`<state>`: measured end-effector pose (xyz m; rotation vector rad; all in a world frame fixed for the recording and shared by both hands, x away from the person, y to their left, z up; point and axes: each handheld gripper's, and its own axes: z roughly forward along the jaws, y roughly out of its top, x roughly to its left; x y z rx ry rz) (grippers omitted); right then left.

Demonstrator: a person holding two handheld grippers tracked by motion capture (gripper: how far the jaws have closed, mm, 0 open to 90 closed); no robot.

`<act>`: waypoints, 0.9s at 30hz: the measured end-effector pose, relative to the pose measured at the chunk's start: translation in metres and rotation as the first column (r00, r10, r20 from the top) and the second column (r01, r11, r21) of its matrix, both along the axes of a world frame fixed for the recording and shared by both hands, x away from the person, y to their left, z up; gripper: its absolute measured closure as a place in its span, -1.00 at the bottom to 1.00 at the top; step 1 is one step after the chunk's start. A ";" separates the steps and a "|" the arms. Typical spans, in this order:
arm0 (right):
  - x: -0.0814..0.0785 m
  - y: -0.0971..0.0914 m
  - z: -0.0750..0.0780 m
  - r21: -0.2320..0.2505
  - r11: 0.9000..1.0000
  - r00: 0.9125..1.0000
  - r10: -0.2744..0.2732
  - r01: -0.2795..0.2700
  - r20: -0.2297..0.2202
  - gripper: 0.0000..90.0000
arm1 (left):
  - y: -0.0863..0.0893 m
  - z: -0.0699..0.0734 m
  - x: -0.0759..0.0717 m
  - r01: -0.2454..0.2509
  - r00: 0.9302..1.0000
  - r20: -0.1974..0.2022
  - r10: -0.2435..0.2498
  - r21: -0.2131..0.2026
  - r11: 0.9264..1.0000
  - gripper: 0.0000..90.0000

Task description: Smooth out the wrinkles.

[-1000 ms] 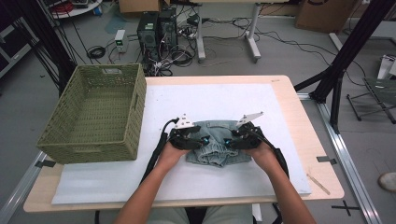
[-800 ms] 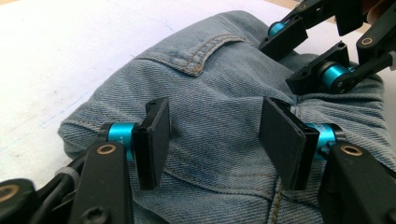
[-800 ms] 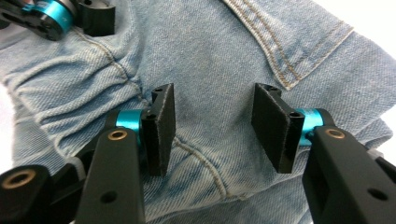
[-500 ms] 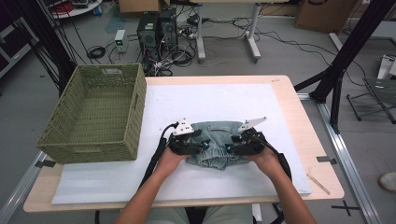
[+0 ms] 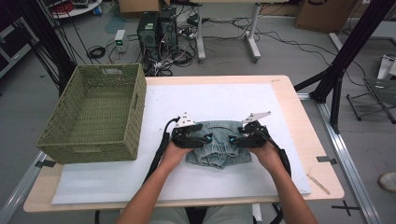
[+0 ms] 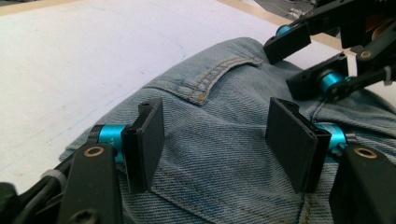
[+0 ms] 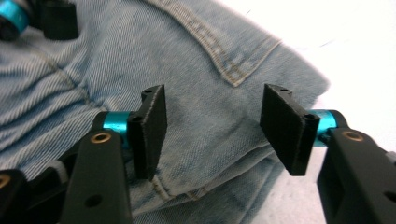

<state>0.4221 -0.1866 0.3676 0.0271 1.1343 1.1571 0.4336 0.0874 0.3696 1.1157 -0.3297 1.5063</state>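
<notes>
A folded piece of light blue denim [image 5: 219,151] with a stitched pocket lies on the white mat, near the front middle. My left gripper [image 5: 205,139] rests at its left side and my right gripper [image 5: 232,139] at its right, pointing toward each other. In the left gripper view the left gripper [image 6: 217,140] stands open just above the denim [image 6: 219,93]; its jaws have just been opening and pinch nothing. The right gripper [image 7: 212,128] is likewise open over the denim [image 7: 196,56], its jaws just widened, with only flat cloth beneath them.
A woven green basket [image 5: 93,114] stands on the table's left side. The white mat [image 5: 224,98] covers most of the wooden tabletop. A thin wooden stick [image 5: 319,183] lies near the front right corner. Cables and computer cases sit on the floor behind.
Both hands have stayed at the sides of the denim. The garment lies much as before.
</notes>
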 end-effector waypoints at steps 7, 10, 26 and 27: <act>0.007 -0.002 -0.005 -0.036 0.999 0.999 0.001 -0.003 -0.032 0.01 | -0.004 -0.006 0.004 -0.045 0.999 -0.018 0.045 0.027 0.999 -0.14; 0.011 -0.003 -0.009 -0.038 0.999 1.000 0.001 -0.002 -0.028 0.02 | -0.004 -0.009 0.006 -0.043 0.999 -0.028 0.044 0.034 0.998 -0.09; -0.004 -0.006 -0.010 -0.013 0.999 0.998 0.047 -0.046 0.047 -0.08 | 0.001 -0.002 -0.006 0.083 0.996 0.013 -0.083 0.007 0.997 -0.09; 0.000 -0.005 -0.008 -0.017 0.999 0.999 0.032 -0.031 0.024 -0.08 | -0.001 -0.002 -0.002 0.063 0.998 -0.002 -0.063 0.014 0.998 -0.10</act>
